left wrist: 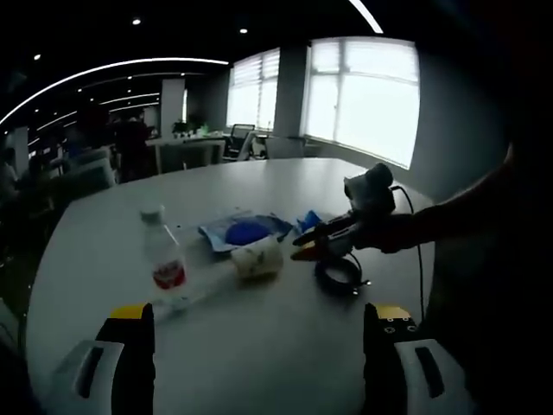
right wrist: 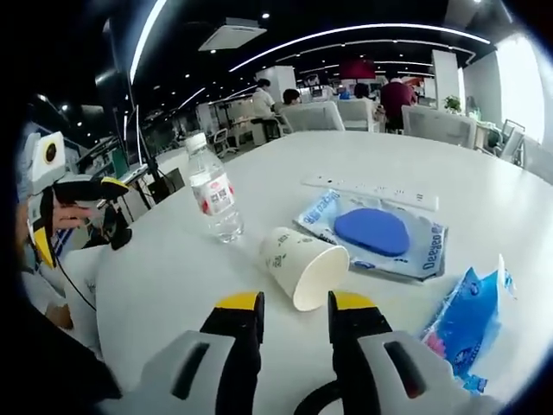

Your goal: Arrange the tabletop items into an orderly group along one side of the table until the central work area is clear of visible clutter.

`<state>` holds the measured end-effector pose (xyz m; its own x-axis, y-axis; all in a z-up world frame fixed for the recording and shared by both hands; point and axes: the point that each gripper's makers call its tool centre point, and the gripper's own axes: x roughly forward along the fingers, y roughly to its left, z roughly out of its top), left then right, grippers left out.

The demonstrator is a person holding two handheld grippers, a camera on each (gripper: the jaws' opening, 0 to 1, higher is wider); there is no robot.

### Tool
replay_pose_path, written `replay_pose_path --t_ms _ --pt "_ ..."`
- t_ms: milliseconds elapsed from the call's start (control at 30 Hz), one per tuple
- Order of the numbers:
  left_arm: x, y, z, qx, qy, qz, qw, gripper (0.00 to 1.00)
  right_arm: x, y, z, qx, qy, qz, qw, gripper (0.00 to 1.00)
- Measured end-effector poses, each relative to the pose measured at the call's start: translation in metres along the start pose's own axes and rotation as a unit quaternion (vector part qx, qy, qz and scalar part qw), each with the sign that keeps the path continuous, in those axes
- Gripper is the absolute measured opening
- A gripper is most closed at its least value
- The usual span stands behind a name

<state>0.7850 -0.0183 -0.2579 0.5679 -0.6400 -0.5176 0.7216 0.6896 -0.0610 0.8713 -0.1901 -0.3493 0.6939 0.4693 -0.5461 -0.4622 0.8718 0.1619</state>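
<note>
A white paper cup (right wrist: 298,259) lies on its side on the white table (right wrist: 173,277), its open mouth facing my right gripper (right wrist: 295,300). The jaws stand a little apart just short of the rim, holding nothing. In the left gripper view the cup (left wrist: 257,258) lies mid-table with the right gripper (left wrist: 301,249) at its right. A clear water bottle (left wrist: 162,255) with a red label stands to its left. My left gripper (left wrist: 259,313) is wide open near the table's near edge, well back from the items.
A blue oval object in a clear packet (right wrist: 373,232) lies beyond the cup, with a white power strip (right wrist: 371,190) behind it. A blue tissue packet (right wrist: 467,324) lies at right. A black cable coil (left wrist: 339,272) sits under the right gripper. Office desks and chairs stand beyond.
</note>
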Motion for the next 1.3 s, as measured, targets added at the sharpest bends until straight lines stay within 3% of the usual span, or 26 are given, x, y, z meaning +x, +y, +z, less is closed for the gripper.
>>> replay_pose_path --t_ms 933,1300 --pt "-0.003 0.012 -0.014 -0.017 0.017 0.014 0.9996 0.98 0.030 0.004 -0.002 0.061 0.001 0.027 0.9977 0.15" --pt "-0.002 0.013 -0.019 -0.020 0.025 0.017 0.9994 0.97 0.032 0.009 -0.004 0.056 0.000 0.040 0.9976 0.05"
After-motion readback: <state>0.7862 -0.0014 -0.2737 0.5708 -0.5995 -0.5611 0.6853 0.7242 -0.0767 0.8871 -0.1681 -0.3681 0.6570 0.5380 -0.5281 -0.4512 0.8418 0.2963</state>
